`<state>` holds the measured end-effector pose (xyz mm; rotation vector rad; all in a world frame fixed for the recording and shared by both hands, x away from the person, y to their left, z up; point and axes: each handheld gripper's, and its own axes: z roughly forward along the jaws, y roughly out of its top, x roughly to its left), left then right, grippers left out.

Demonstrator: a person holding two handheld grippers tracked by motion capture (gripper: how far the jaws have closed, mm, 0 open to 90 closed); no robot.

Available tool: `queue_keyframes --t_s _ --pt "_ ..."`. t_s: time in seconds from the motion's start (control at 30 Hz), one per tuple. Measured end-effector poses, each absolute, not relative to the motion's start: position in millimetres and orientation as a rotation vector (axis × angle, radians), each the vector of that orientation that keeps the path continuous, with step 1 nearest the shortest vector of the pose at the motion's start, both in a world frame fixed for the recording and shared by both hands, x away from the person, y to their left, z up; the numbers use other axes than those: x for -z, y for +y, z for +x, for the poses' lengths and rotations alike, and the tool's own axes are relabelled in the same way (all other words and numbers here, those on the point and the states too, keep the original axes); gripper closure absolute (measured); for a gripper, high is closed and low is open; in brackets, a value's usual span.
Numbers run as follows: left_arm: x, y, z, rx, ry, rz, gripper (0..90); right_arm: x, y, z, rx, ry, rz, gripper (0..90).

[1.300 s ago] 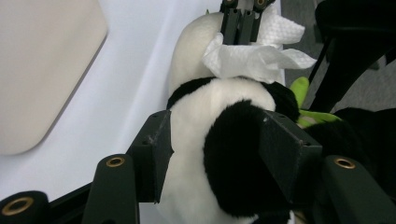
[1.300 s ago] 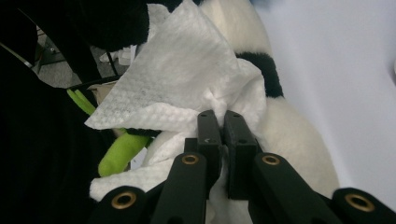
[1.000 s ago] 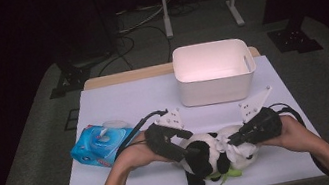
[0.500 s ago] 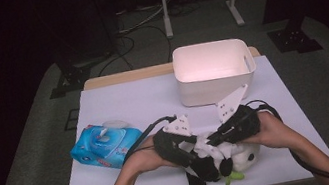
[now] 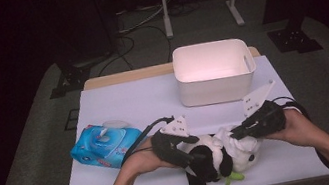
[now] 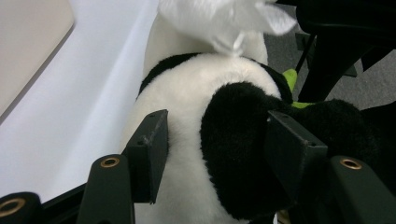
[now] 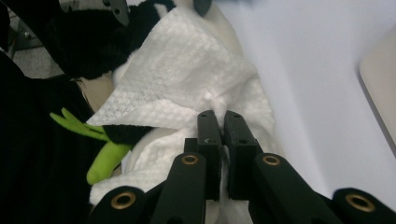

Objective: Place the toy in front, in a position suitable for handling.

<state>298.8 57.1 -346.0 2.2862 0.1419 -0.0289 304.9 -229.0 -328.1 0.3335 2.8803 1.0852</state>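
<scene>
Half the panda [image 6: 205,140] behind wipe [image 7: 187,93]

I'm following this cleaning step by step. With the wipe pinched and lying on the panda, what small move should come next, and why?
Probably a short stroke of the wipe across the plush panda. The right gripper is shut on the wipe, which lies draped over the toy's white fur, and the left gripper clamps the panda's body, so the toy looks steadied for wiping.

A: What sits between the jaws?

B: The plush panda [image 6: 210,140], its black-and-white body squeezed by the left gripper [image 6: 217,154].

A: Anything beyond it?

B: A crumpled white wipe [image 6: 224,21] on the panda (touching the fur), above the pale table [image 6: 70,116].
</scene>
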Motion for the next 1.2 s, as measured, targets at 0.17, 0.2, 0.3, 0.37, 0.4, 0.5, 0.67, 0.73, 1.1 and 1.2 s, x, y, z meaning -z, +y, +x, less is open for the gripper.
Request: queue_keyframes --t_s 0.17,0.2,0.3,0.37,0.4,0.5,0.67,0.73,1.1,1.2 --pt "345.2 58.3 298.7 0.022 0.144 2.289 41.3 330.8 -247.1 303.5 -1.116 2.858 0.392 85.8" --pt "345.1 58.3 298.8 0.017 0.143 2.29 41.2 331.9 -251.8 302.9 -1.116 2.851 0.405 85.8" --pt "344.9 58.7 299.8 0.012 0.142 2.29 40.7 336.2 -265.8 300.2 -1.109 2.843 0.455 85.8" --pt "344.5 58.7 300.6 0.008 0.149 2.291 40.2 339.5 -273.9 298.4 -1.114 2.846 0.491 85.7" --pt "344.1 58.5 301.3 -0.001 0.152 2.292 40.0 341.1 -277.1 297.3 -1.102 2.845 0.501 85.7" --pt "344.1 57.5 301.3 -0.009 0.148 2.289 39.9 345.5 -285.4 295.2 -1.11 2.846 0.542 85.6" --pt "342.1 53.1 301.3 -0.036 0.131 2.299 41.3 343.2 -283.4 295.6 -1.104 2.841 0.519 85.6" --pt "342.5 53.3 302.1 -0.035 0.154 2.293 40.6 340.5 -279.6 296.6 -1.112 2.843 0.507 85.6" --pt "344.3 55.0 301.9 -0.028 0.166 2.278 40.5 328.5 -227.0 305.1 -1.137 2.891 0.333 85.6" --pt "344.7 55.2 302.1 -0.023 0.164 2.276 40.6 332.1 -205.1 306.6 -1.109 2.93 0.276 85.5"
